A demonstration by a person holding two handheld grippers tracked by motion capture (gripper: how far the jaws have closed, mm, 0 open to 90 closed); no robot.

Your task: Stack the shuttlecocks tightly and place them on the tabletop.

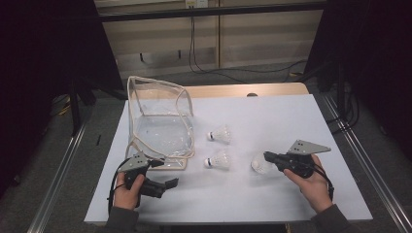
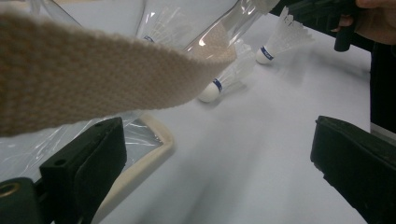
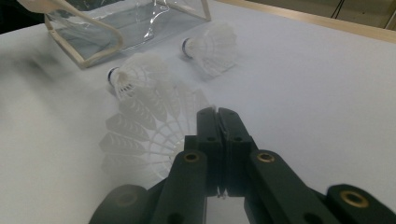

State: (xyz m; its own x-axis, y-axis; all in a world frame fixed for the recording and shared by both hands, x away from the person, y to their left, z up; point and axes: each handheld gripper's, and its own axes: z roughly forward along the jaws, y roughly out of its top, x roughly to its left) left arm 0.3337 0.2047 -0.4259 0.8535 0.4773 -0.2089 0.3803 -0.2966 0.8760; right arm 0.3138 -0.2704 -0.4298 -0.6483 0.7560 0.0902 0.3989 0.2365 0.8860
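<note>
1. The clear bag [image 1: 160,121] stands open at the table's [image 1: 291,126] left; I see nothing inside it.
2. My right gripper [image 3: 217,114] is clamped tight on the skirt of a white shuttlecock [image 3: 144,135], cork end toward the bag, long axis lying roughly level.
3. My left gripper [image 1: 167,184] gapes wide, holding nothing, beside the bag's webbing strap [image 2: 93,79].
4. Two more shuttlecocks [image 1: 219,134] lie between; I make out a blue band, no legible writing.

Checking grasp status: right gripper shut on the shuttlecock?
Shut on it. The right gripper has its jaws together, pinching the shuttlecock at its feather rim.
</note>
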